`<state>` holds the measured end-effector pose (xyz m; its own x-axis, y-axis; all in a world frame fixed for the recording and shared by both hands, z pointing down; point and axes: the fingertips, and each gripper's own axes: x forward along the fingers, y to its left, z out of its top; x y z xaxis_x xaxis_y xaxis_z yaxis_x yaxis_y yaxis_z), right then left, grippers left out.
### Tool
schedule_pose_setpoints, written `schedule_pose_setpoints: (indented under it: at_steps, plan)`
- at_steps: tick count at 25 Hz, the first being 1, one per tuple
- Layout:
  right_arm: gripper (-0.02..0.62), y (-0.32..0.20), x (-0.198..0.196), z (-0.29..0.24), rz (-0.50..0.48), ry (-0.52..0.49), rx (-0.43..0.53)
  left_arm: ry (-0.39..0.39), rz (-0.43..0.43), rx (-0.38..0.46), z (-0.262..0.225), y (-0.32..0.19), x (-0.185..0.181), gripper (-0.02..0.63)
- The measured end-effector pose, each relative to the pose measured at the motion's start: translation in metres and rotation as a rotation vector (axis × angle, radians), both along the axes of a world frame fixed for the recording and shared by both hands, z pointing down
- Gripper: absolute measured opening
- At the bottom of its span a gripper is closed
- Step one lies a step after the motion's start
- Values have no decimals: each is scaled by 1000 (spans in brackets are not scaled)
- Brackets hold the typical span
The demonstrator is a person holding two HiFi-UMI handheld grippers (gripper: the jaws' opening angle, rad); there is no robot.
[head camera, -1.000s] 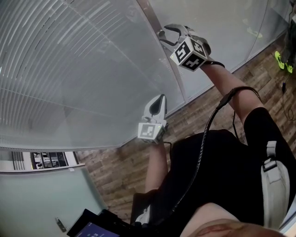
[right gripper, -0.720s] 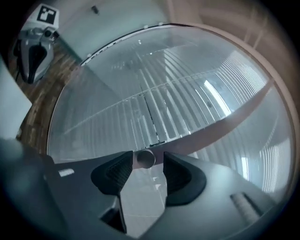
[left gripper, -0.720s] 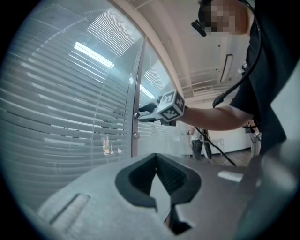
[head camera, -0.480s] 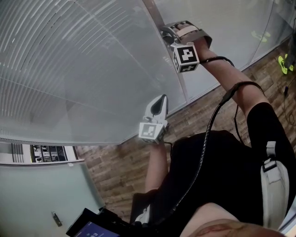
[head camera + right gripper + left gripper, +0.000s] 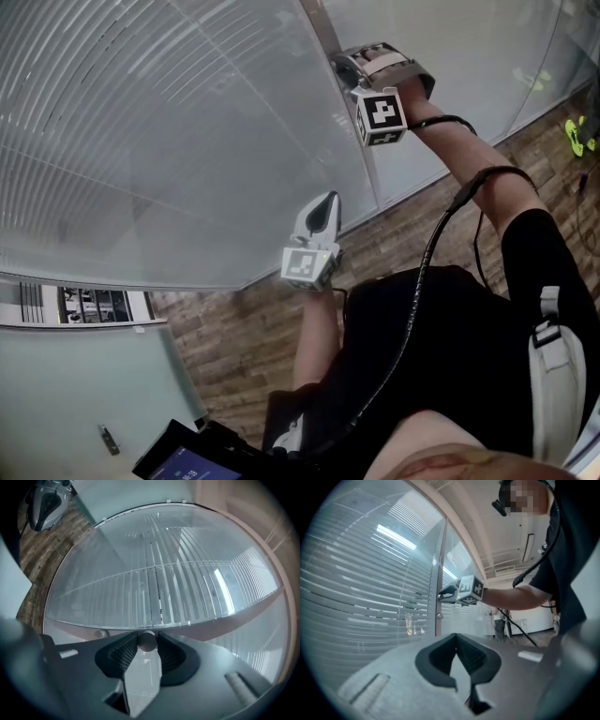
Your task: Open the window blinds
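Note:
Slatted blinds [image 5: 141, 141] hang inside a glass wall, split by a pale upright frame post [image 5: 349, 141]. My right gripper [image 5: 339, 66] reaches up to that post. In the right gripper view a small round knob [image 5: 146, 641] sits between the ribbed pads [image 5: 123, 652]. The jaws have just been closing and now press on both sides of it. The left gripper view shows the same gripper [image 5: 443, 592] at the post [image 5: 439, 573]. My left gripper [image 5: 322, 201] is held lower, a little way short of the glass, and it is shut on nothing [image 5: 456, 635].
A second small knob [image 5: 439, 616] sits lower on the post. Wood-plank floor [image 5: 244, 328] runs along the foot of the glass. A black cable [image 5: 422, 272] trails from my right arm. A dark device [image 5: 187, 459] is at the bottom left.
My right gripper has rolled about its own line, turning its marker cube, and its jaws have come in around the knob. The left gripper has stayed in place.

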<state>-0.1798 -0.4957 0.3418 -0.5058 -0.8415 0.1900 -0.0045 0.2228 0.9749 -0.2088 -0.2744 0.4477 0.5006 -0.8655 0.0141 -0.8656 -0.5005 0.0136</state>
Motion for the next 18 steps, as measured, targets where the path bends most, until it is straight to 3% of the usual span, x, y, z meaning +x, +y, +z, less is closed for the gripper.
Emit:
schedule_pose_setpoints:
  at_steps: [9, 18]
  plan:
    - [130, -4, 3, -3, 20, -38, -10, -1, 1, 3, -3, -1, 1, 3]
    - [132, -2, 7, -13, 56, -422, -276, 2, 8, -5, 2, 3, 3, 2]
